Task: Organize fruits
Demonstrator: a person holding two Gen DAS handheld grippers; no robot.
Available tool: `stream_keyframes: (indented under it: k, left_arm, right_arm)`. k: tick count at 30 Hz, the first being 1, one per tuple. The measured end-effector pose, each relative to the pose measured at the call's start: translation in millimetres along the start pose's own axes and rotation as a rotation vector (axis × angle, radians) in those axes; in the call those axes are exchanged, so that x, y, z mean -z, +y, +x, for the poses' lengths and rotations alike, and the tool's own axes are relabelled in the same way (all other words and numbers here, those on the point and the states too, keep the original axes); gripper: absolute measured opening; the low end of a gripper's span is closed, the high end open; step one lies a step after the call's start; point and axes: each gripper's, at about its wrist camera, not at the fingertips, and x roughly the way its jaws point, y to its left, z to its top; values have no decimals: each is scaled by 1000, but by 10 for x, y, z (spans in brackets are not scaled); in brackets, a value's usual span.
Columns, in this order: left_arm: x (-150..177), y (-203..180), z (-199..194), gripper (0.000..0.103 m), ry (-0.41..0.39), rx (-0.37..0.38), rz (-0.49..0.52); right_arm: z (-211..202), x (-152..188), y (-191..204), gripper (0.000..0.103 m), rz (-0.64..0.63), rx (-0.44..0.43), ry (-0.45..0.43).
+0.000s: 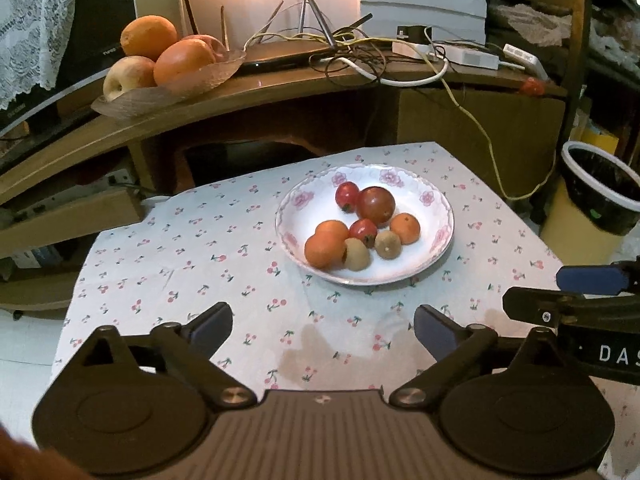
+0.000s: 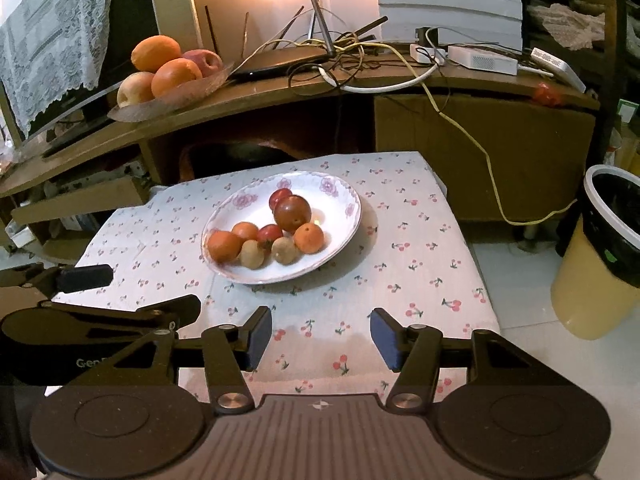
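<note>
A white flowered plate (image 1: 362,280) (image 2: 262,278) sits on the cherry-print tablecloth (image 1: 180,248) (image 2: 400,248). It holds several small fruits: oranges (image 1: 325,249) (image 2: 309,238), red tomato-like fruits (image 1: 347,195), brown kiwis (image 1: 389,244) (image 2: 285,250) and one larger dark red fruit (image 1: 376,205) (image 2: 292,213). My left gripper (image 1: 322,326) stands wide open over the cloth, short of the plate, with nothing between its fingers. My right gripper (image 2: 320,334) is open too, empty, on the near side of the plate. Each gripper shows at the other view's edge: the right (image 1: 576,292) and the left (image 2: 120,292).
Behind the table, a wooden shelf (image 1: 280,92) carries a leaf-shaped tray (image 1: 132,102) of large oranges and apples, a router and tangled cables (image 1: 352,52). A bin with a black liner (image 1: 600,188) (image 2: 612,232) stands off the table's right side. A yellow cable (image 1: 480,128) hangs down.
</note>
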Motion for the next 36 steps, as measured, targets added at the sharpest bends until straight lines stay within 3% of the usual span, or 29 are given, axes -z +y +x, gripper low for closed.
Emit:
stream_keyframes:
  k: [8, 36]
  left_arm:
    - [141, -3, -154, 103, -3, -39, 17]
    - [514, -18, -558, 103, 9, -38, -10]
  right_arm:
    - [-134, 121, 37, 58, -4, 13, -9]
    - [-458, 544, 195, 58, -20, 24, 12]
